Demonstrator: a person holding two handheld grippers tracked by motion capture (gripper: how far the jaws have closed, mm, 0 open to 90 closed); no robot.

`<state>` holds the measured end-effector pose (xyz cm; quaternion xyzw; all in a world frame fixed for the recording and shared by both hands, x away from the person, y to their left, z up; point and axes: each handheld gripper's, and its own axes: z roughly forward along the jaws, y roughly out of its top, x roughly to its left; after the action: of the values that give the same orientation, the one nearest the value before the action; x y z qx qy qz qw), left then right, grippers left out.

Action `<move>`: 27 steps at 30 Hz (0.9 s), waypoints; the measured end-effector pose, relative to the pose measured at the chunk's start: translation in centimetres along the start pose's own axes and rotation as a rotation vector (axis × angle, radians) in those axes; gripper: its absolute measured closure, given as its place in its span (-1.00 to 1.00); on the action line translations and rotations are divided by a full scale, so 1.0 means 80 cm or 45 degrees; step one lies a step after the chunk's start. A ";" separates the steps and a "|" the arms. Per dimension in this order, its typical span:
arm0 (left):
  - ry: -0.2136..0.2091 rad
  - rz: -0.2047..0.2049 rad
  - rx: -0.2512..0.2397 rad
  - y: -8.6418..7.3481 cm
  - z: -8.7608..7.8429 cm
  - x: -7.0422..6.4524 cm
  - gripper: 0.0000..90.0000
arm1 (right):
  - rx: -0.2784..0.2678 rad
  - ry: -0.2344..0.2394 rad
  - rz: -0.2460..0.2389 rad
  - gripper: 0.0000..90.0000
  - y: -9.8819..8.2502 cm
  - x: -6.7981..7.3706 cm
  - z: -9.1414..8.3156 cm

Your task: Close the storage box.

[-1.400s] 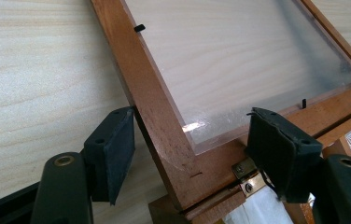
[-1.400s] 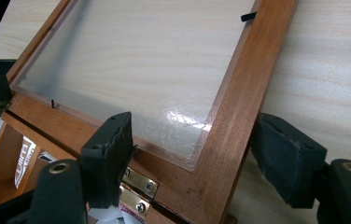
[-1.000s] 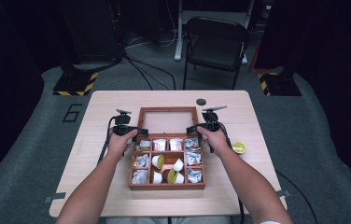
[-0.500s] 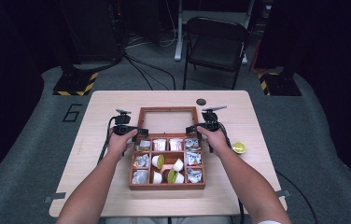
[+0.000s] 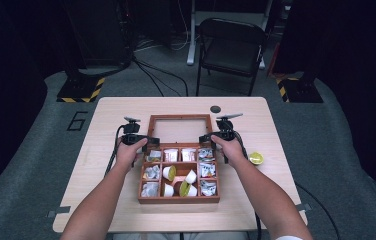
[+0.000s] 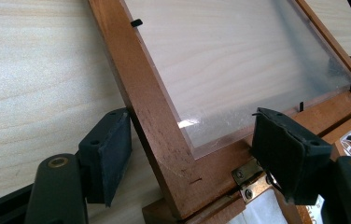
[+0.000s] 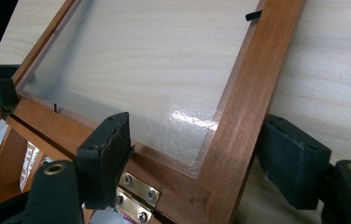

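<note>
Where brass hinges gleam, a wood-framed clear lid [image 6: 239,70] lies flat.

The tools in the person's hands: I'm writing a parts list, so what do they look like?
Both the left tool and the right tool are black, each with two blocky jaws faced with dark foam-like pads and a brass-coloured fastener at each jaw base. A grey plate sits on top of each, and a black cable trails from each. The forearms are bare; a white sleeve edge shows.
</note>
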<state>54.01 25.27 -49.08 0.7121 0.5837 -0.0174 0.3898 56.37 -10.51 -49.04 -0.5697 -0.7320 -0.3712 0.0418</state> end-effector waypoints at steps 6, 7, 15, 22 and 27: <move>0.008 0.022 0.000 0.000 -0.001 -0.001 -0.36 | 0.005 -0.005 0.002 -0.38 0.001 0.002 -0.001; 0.010 0.030 -0.001 0.000 -0.001 -0.001 -0.36 | 0.004 -0.006 -0.001 -0.38 0.001 0.003 -0.002; 0.021 0.041 -0.017 0.001 -0.003 -0.003 -0.34 | -0.015 0.002 -0.028 -0.37 0.003 0.003 -0.006; 0.018 0.062 -0.036 0.003 -0.008 -0.004 -0.29 | -0.038 0.011 -0.034 -0.36 0.004 0.005 -0.010; 0.013 0.064 -0.057 0.004 -0.012 -0.006 -0.29 | -0.058 0.015 -0.044 -0.35 0.005 0.007 -0.015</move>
<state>53.68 25.39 -48.02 0.7178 0.5679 0.0091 0.4028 56.05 -10.74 -47.70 -0.5557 -0.7328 -0.3917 0.0268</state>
